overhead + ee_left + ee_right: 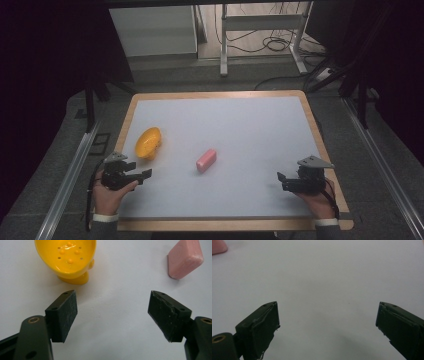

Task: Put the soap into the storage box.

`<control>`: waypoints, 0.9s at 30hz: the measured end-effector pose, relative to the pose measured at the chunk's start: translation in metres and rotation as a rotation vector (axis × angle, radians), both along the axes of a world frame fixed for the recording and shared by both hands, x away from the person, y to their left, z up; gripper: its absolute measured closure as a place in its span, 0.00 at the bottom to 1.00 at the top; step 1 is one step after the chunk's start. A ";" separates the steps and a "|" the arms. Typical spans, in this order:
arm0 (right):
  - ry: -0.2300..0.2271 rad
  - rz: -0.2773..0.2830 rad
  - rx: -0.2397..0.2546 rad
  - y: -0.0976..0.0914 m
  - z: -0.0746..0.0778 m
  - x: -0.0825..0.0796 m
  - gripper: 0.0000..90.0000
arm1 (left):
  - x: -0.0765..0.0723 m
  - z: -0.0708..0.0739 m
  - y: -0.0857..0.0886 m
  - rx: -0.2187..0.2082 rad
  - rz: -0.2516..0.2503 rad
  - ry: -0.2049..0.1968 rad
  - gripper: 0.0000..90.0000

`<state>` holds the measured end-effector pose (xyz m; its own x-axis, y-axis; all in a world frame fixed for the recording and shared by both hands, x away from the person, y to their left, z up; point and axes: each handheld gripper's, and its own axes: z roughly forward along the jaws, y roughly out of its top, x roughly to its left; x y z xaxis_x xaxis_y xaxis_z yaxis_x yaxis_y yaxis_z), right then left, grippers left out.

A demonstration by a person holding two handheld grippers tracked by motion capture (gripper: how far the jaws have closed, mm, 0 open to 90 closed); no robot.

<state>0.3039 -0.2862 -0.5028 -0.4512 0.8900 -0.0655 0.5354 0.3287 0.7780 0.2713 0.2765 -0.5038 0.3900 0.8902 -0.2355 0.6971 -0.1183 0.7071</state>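
A yellow soap dish with holes and bumps in its bowl stands on the left of the white table top. A pink soap bar lies near the middle, a little right of the dish. My left gripper rests at the front left, just below the dish, jaws wide apart with nothing between them. In the left gripper view the dish is ahead at upper left and the soap at upper right. My right gripper sits at the front right, open and empty; the soap's corner shows far off.
The table top has a wooden rim. Metal rails run along both sides. Beyond the far edge stand a white cabinet, a metal frame and loose cables on the floor.
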 end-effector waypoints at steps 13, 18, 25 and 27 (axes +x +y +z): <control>-0.014 -0.020 0.035 -0.012 0.002 -0.002 0.09 | -0.004 0.002 0.001 0.004 -0.007 0.001 0.27; -0.010 -0.018 0.037 -0.014 0.003 -0.004 0.09 | -0.003 0.000 -0.002 0.021 0.005 0.004 0.27; -0.003 -0.004 0.043 -0.014 -0.001 -0.004 0.09 | -0.004 0.001 -0.009 0.049 0.012 0.014 0.27; -0.007 -0.004 0.043 -0.015 0.000 -0.004 0.10 | -0.004 0.002 -0.010 0.053 0.011 0.012 0.27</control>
